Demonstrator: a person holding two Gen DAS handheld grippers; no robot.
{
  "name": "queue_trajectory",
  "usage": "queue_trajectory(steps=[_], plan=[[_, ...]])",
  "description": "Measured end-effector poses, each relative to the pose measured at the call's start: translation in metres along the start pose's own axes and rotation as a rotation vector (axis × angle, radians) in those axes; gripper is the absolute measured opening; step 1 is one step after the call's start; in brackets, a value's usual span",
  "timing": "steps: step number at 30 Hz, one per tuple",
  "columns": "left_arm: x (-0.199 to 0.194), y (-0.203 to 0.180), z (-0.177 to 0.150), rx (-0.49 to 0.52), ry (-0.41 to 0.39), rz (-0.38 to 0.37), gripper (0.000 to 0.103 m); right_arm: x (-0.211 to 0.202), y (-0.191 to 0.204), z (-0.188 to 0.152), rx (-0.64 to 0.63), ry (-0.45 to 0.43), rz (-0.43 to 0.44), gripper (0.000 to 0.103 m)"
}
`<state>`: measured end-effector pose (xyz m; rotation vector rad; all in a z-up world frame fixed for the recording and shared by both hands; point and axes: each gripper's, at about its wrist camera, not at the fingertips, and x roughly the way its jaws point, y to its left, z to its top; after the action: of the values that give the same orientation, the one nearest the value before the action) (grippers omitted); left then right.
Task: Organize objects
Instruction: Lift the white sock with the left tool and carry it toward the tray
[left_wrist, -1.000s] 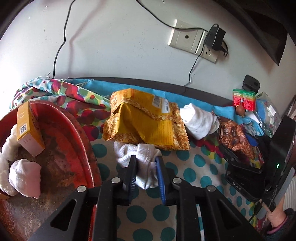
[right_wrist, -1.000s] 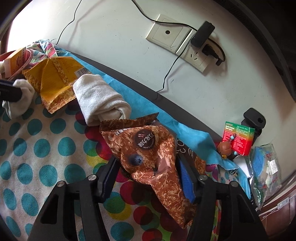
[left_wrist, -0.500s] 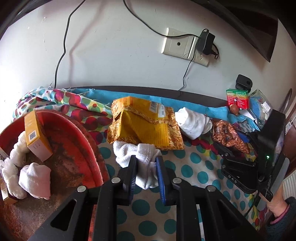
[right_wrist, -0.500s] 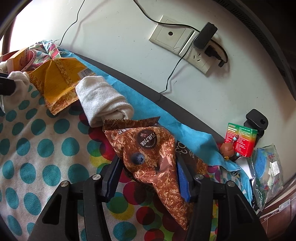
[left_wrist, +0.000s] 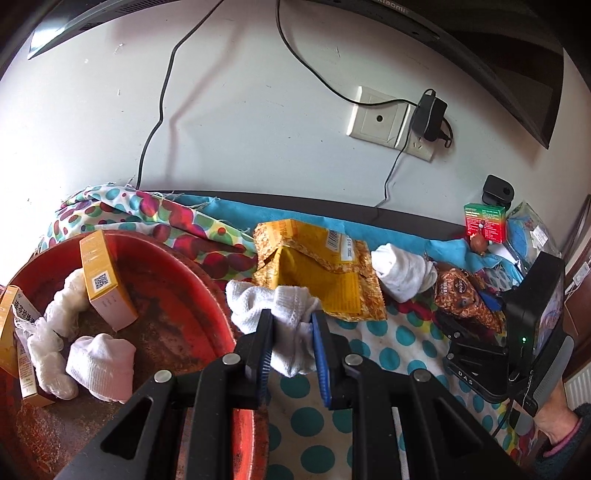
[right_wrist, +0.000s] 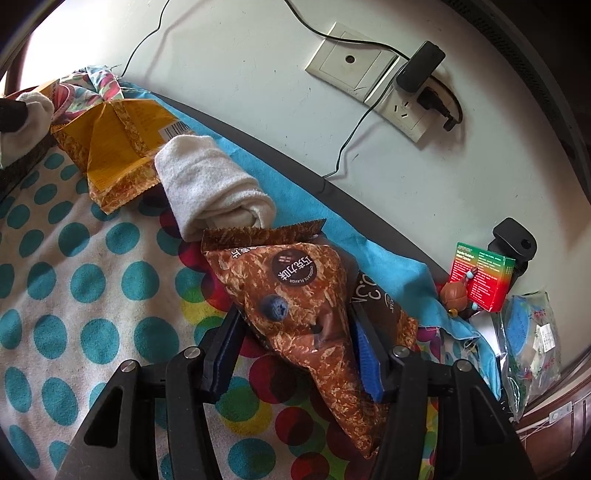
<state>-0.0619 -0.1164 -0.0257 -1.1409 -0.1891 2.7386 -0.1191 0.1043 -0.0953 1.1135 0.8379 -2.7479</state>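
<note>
The left tongs (left_wrist: 291, 332) pinch a white sock (left_wrist: 275, 306) at the right-hand rim of the red basin (left_wrist: 177, 295), which sits at nine o'clock holding a yellow box (left_wrist: 105, 280). The right tongs (right_wrist: 295, 343) clamp a brown snack bag (right_wrist: 295, 306) lying on the dotted cloth (right_wrist: 92, 295) covering the bench. At eleven o'clock from them lie a rolled towel (right_wrist: 210, 184) and a yellow packet (right_wrist: 118, 147). Behind stands a white wall (left_wrist: 258, 129) with a socket (left_wrist: 391, 123) and plugged-in charger (left_wrist: 428, 118).

Wall socket (left_wrist: 391, 123): ahead, up-right — black charger (left_wrist: 429, 120) plugged in.
Spotted cloth (right_wrist: 74, 295): underneath.
Green-red box (right_wrist: 482, 278): far right — by wall.
</note>
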Motion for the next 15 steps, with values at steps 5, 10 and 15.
queue_trajectory(steps=[5,10,15], plan=[[-0.0001,0.0056,0.0008,-0.020,-0.001,0.010,0.021,0.0003,0.0001,0.0002,-0.011,0.001,-0.012,0.053],[-0.0019,0.0056,0.0014,-0.012,-0.009,0.029,0.021,0.0002,0.0022,0.0009,-0.020,0.001,-0.030,0.052],[-0.0017,0.0082,0.0021,-0.021,-0.004,0.036,0.021,-0.0017,0.0021,0.0013,-0.018,-0.007,-0.034,0.049]])
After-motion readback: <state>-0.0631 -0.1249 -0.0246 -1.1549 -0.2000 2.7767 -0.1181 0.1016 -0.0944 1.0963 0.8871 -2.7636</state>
